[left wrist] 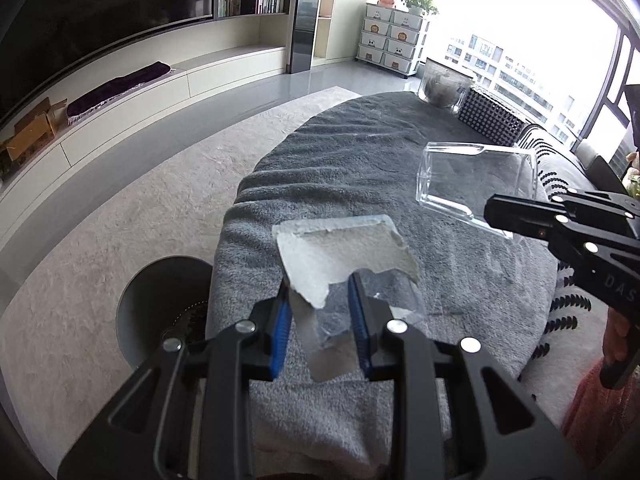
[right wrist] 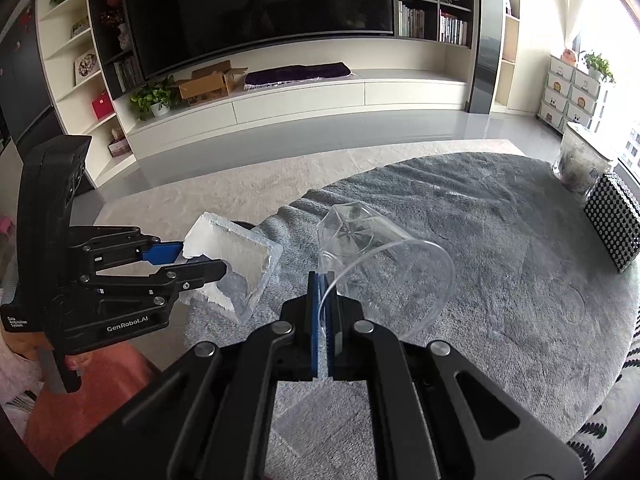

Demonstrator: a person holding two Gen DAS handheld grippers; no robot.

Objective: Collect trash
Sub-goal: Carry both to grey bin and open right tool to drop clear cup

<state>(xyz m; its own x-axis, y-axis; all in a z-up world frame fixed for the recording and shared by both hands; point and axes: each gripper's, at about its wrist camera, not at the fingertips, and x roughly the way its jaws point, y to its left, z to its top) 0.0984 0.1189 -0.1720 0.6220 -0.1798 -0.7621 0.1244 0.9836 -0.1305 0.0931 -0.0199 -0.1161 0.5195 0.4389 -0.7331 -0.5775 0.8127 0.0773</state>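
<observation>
My left gripper point(left wrist: 320, 292) is shut on a torn white foam piece point(left wrist: 344, 256) and holds it above the grey blanket-covered table point(left wrist: 352, 152). The same foam piece point(right wrist: 236, 256) and left gripper point(right wrist: 192, 256) show at the left of the right wrist view. My right gripper point(right wrist: 322, 280) is shut on the rim of a clear plastic cup point(right wrist: 372, 248), held tilted above the table. The cup point(left wrist: 476, 180) and right gripper point(left wrist: 492, 212) show at the right of the left wrist view.
A round grey bin point(left wrist: 164, 308) stands on the carpet beside the table's near left edge. A clear container with contents point(left wrist: 440, 84) and a black dotted box point(left wrist: 488, 116) sit at the table's far end. A low TV cabinet point(right wrist: 320, 96) lies beyond the carpet.
</observation>
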